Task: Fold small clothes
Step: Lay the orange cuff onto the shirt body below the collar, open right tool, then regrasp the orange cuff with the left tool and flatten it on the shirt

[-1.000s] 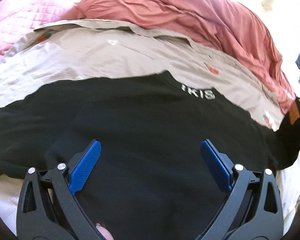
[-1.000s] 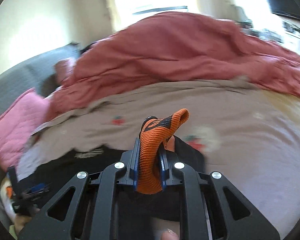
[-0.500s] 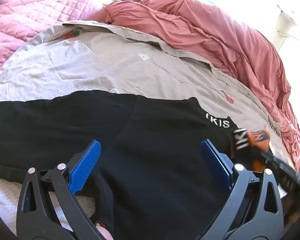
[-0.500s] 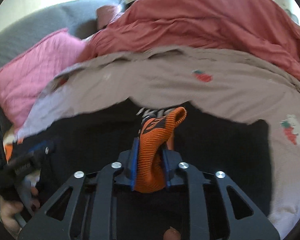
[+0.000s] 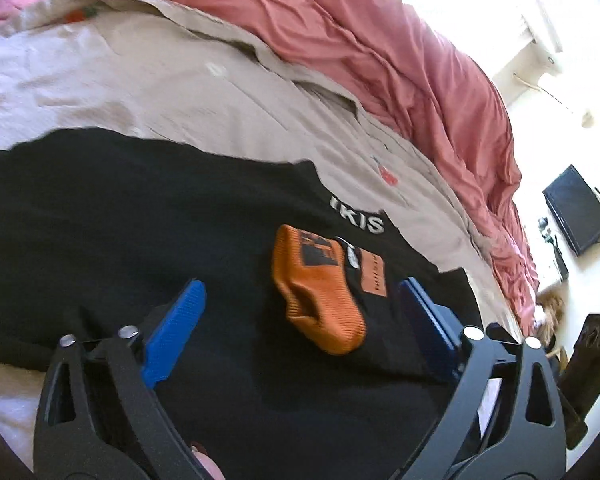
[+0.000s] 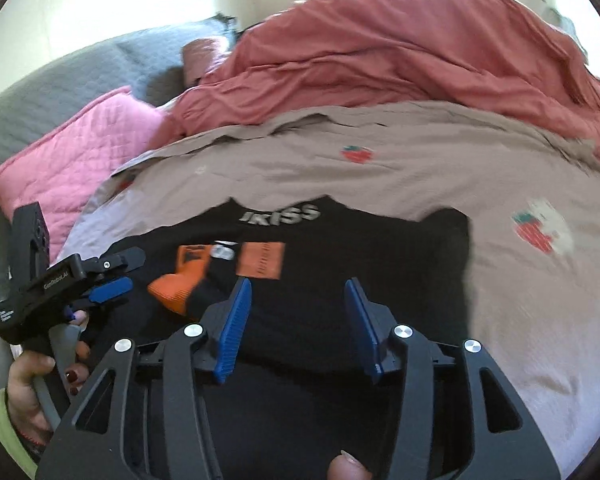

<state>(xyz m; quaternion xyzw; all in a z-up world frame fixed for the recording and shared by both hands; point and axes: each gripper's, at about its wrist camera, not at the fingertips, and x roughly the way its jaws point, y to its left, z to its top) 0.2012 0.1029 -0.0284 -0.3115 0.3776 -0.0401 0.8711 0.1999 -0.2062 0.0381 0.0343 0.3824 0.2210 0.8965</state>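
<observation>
A black sweater [image 5: 148, 240] with white collar lettering lies spread on the bed; it also shows in the right wrist view [image 6: 340, 264]. Its sleeve is folded across the body, and the orange ribbed cuff [image 5: 320, 300] lies on top, also seen from the right [image 6: 180, 284]. An orange patch [image 6: 260, 260] sits beside the cuff. My left gripper [image 5: 300, 336] is open, just above the sweater, with the cuff between its blue pads. My right gripper [image 6: 296, 320] is open and empty over the sweater's middle. The left gripper [image 6: 112, 276] shows in the right wrist view at the left.
A beige sheet [image 6: 380, 184] with strawberry prints covers the bed. A rumpled red duvet [image 5: 380, 60] lies behind the sweater. A pink quilted pillow [image 6: 80, 152] and a grey blanket [image 6: 40, 100] are at the far left. A dark screen [image 5: 576, 212] stands at the right.
My right gripper carried the orange cuff across the sweater, opened and let it drop onto the body. My left gripper stayed open and now frames the cuff.
</observation>
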